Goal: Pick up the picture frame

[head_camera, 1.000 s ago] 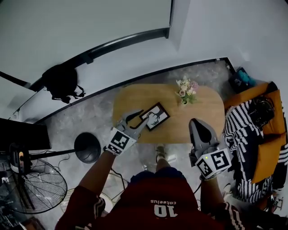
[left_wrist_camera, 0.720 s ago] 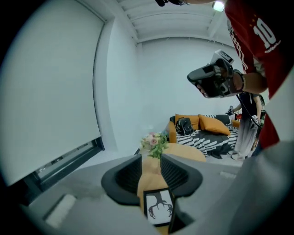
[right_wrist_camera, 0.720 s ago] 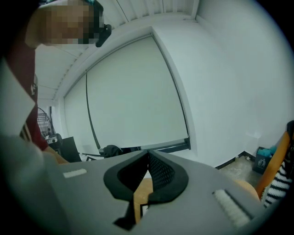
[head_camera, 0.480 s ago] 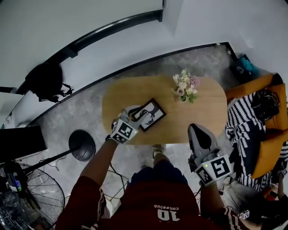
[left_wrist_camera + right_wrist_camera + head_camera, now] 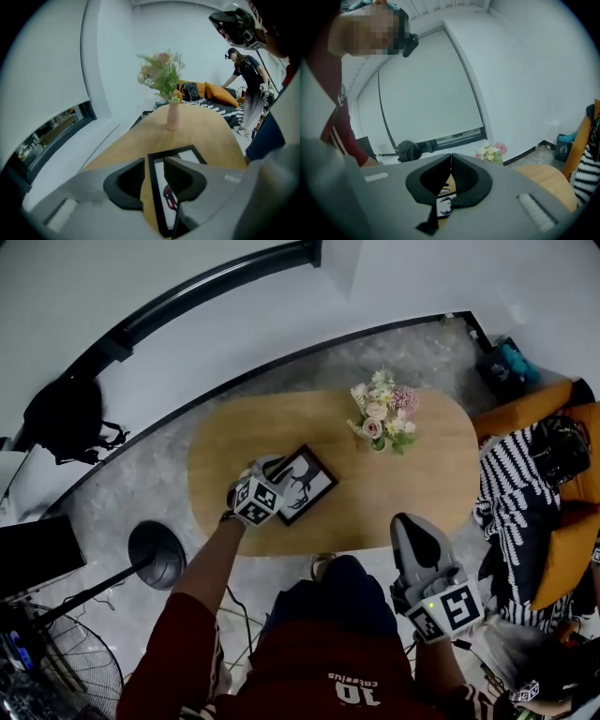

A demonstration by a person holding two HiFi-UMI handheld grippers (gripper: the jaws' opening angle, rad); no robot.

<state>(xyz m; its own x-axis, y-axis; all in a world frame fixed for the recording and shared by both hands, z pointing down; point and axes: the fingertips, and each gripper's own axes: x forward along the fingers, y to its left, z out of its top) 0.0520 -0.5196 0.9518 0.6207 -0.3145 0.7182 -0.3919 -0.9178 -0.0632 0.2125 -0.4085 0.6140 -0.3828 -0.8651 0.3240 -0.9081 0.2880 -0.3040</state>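
Observation:
A black picture frame [image 5: 307, 486] with a white mat and a dark drawing rests on the oval wooden table [image 5: 422, 488]. My left gripper [image 5: 277, 471] is at the frame's left edge. In the left gripper view its jaws [image 5: 154, 160] stand open a little, with the frame's [image 5: 172, 151] side rail in the narrow gap between them; slivers of table and mat show on either side of the rail. My right gripper [image 5: 405, 521] hangs at the table's near edge, away from the frame, its jaws [image 5: 451, 157] shut on nothing.
A pink vase of flowers [image 5: 379, 418] stands on the table beyond the frame, and shows again as the vase [image 5: 173, 115]. A striped blanket on an orange sofa [image 5: 520, 488] lies at right, a round black stand base [image 5: 156, 554] at left. A person [image 5: 247, 91] bends over the sofa.
My left gripper has moved forward over the table until its jaws straddle the frame's left edge. The right gripper has stayed by my body, shut. The frame has not moved.

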